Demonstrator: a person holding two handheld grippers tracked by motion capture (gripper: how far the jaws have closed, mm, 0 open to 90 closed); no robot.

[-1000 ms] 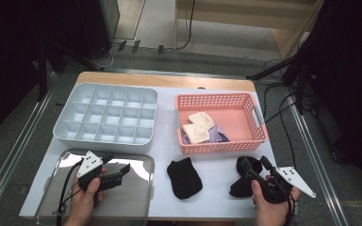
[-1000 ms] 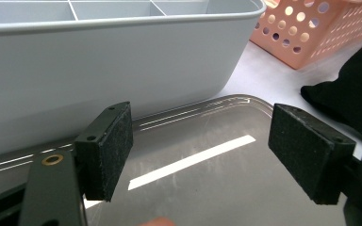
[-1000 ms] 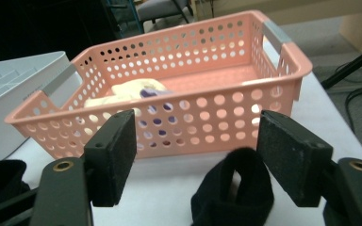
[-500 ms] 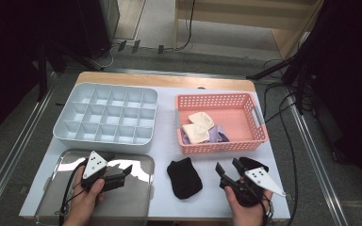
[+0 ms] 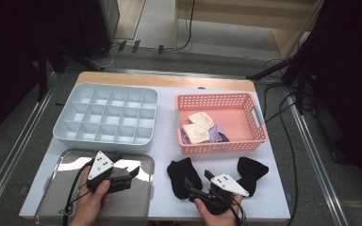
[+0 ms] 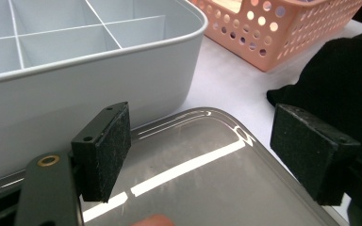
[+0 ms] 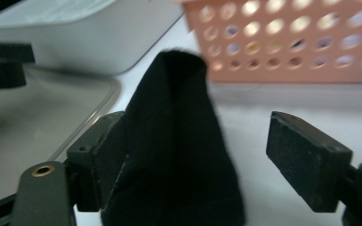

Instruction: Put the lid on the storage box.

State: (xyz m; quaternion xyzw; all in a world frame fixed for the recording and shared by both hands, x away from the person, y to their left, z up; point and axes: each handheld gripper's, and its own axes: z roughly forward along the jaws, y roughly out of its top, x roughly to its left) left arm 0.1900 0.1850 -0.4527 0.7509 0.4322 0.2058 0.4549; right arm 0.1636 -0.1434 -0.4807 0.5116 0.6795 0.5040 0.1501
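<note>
With our right gripper (image 5: 194, 184) spread wide about the near black sock (image 7: 179, 141) lying between the metal tray (image 5: 136, 207) and the pink basket (image 5: 259, 127), and our left gripper (image 5: 125, 173) empty, we risk pinching only a fold, so the sock slips free.

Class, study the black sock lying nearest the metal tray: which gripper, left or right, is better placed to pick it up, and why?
Right. The right gripper already has the black sock between its open jaws, while the left gripper hovers open over the metal tray.
</note>
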